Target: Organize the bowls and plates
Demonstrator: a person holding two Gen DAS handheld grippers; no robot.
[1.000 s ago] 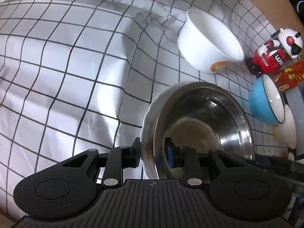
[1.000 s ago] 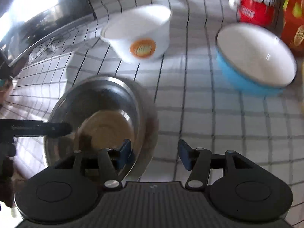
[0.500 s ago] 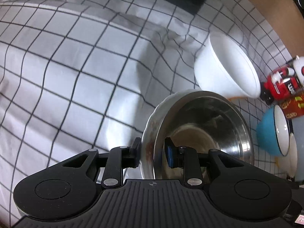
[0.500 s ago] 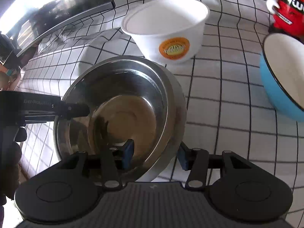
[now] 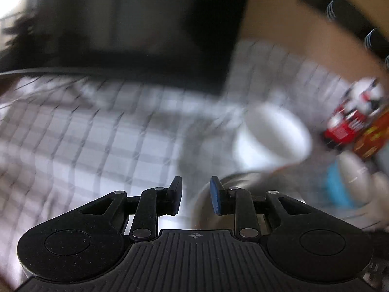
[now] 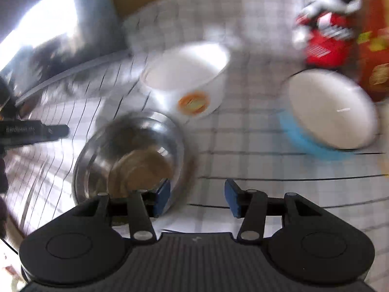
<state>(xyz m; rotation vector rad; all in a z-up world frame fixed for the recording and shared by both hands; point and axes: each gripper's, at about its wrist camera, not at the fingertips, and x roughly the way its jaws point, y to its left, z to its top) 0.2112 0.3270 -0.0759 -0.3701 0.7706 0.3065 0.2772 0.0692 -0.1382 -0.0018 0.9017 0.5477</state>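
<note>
A steel bowl [image 6: 131,150] rests on the checked cloth [image 6: 243,146]. My right gripper [image 6: 197,198] hangs above its near right rim, jaws open, with only cloth showing between the blue pads. In the blurred left wrist view my left gripper [image 5: 195,196] is open too. There the steel bowl [image 5: 252,182] lies low, just past the right finger and clear of the pads. A black finger [image 6: 48,131] of the left gripper shows beside the bowl's left rim. Behind stand a white bowl [image 6: 184,77] with an orange label and a blue bowl [image 6: 330,107].
A red and white toy figure [image 6: 325,31] and an orange box [image 6: 374,60] stand at the back right near the blue bowl. A dark screen [image 5: 145,36] borders the cloth at the back left. The white bowl [image 5: 274,136] stands close behind the steel one.
Both grippers straddled the steel bowl's rim before; now both have risen off it and tilted up. The bowl sits lower and farther off in both views.
</note>
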